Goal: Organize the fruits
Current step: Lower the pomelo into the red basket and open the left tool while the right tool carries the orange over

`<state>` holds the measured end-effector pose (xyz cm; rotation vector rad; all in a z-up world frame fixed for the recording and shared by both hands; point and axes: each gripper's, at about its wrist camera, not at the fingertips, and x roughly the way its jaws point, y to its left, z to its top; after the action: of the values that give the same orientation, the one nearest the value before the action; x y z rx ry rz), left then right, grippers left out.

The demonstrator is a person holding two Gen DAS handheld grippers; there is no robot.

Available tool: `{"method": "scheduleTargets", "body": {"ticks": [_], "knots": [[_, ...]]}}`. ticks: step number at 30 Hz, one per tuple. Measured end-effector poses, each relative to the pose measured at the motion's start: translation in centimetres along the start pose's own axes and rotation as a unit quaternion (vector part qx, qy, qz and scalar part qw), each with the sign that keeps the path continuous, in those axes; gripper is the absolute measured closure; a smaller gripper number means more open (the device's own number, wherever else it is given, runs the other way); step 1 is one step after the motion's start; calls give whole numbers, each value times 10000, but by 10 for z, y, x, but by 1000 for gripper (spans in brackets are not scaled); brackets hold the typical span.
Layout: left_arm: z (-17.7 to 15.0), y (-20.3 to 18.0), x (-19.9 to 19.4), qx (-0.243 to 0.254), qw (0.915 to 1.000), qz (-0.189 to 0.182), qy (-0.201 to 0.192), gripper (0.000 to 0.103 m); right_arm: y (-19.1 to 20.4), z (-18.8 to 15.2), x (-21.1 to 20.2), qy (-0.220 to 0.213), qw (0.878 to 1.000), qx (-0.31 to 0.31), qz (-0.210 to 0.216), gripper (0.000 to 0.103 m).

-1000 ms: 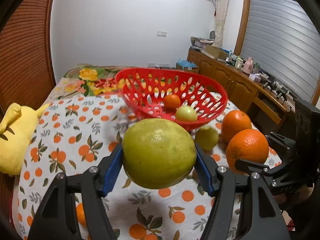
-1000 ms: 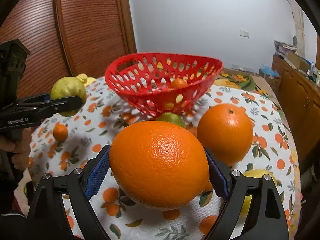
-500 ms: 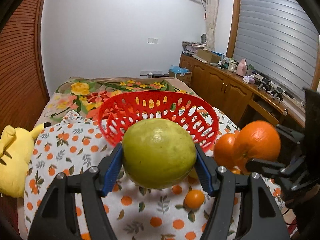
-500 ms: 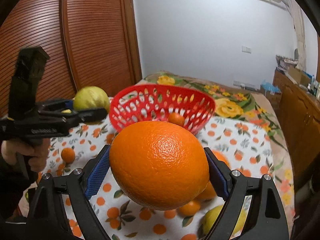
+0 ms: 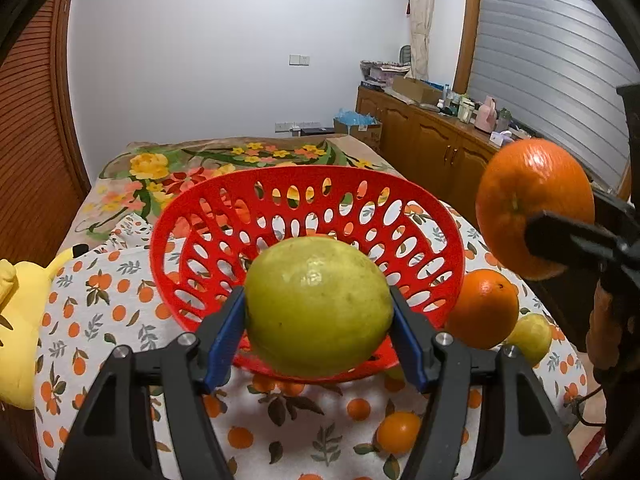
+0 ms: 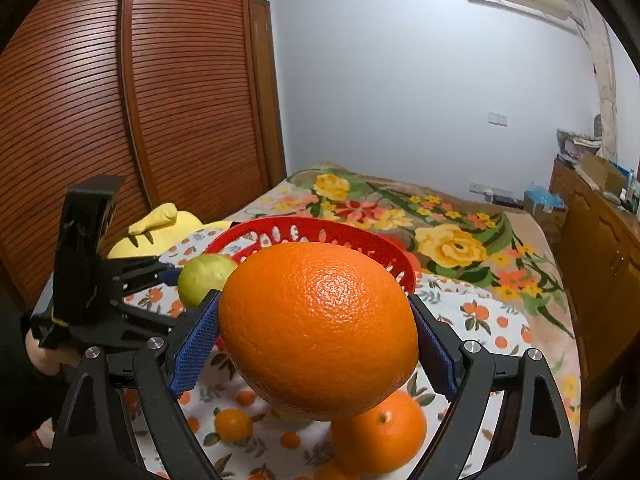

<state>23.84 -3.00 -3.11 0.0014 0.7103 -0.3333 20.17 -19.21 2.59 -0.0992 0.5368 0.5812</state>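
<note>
My left gripper [image 5: 318,320] is shut on a yellow-green citrus fruit [image 5: 318,306] and holds it in the air just before the red perforated basket [image 5: 280,196]. My right gripper [image 6: 316,340] is shut on a large orange [image 6: 318,328], also raised, to the right of the basket [image 6: 304,228]. The held orange shows in the left wrist view [image 5: 528,196], and the green fruit shows in the right wrist view [image 6: 204,278]. On the cloth lie another orange [image 5: 482,308], a small yellow-green fruit [image 5: 530,338] and a small tangerine [image 5: 398,432].
The orange-print cloth [image 5: 104,312] covers a bed with a floral blanket [image 6: 452,240] behind. A yellow plush toy [image 5: 18,312] lies at the left. A wooden wardrobe [image 6: 140,100] stands at the left, and wooden cabinets [image 5: 432,152] at the right.
Both grippers have risen with their fruits and moved toward the basket. The held orange now hangs higher at the basket's right side, and the green fruit sits nearer the basket's front rim.
</note>
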Motion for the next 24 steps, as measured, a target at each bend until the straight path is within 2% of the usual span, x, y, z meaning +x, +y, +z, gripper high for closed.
{"method": "scheduleTargets", "body": {"ticks": [9,24], "knots": [[1,1,21,-10,9998,1,193,36,-16,6,30,188,9997,96,144,13],[2,-4,36,93,9993,66,348,36,-22,12,46,297,9994,104,159,13]]}}
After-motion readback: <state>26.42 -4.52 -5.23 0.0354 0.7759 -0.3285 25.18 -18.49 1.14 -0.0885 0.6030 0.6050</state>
